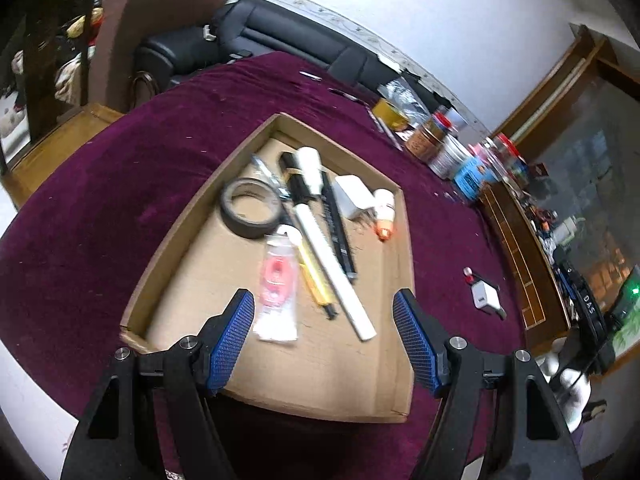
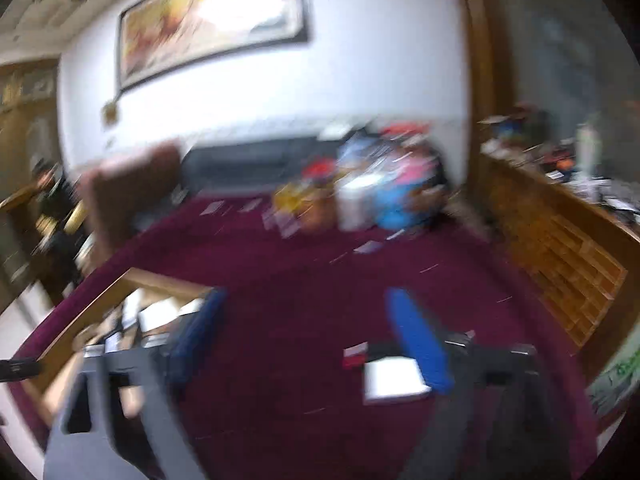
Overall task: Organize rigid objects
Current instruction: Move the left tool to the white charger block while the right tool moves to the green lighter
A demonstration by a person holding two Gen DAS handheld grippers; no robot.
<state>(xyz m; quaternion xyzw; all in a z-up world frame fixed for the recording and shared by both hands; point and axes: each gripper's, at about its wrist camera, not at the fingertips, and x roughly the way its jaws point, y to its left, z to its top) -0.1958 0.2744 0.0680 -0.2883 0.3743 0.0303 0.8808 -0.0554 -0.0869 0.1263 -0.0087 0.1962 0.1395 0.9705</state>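
A shallow cardboard tray [image 1: 188, 236] lies on the maroon tablecloth [image 1: 120, 184]. In it are a black tape roll [image 1: 252, 208], a pink packet [image 1: 276, 292], a yellow cutter [image 1: 316, 280], a long white stick [image 1: 336, 276], a black pen [image 1: 338, 228], a white adapter [image 1: 352, 196] and a small white bottle [image 1: 384, 212]. My left gripper [image 1: 324, 304] is open and empty above the tray's near end. A white charger [image 1: 486, 298] lies on the cloth right of the tray; it also shows, blurred, in the right wrist view [image 2: 394, 380]. My right gripper [image 2: 304, 312] is open and empty, just above the charger.
Jars, tins and boxes [image 1: 452, 148] crowd the table's far right edge. A wooden compartment rack [image 1: 516, 248] runs along the right side. A black sofa [image 1: 288, 36] and a brown chair [image 1: 152, 20] stand behind the table. The right wrist view is motion-blurred.
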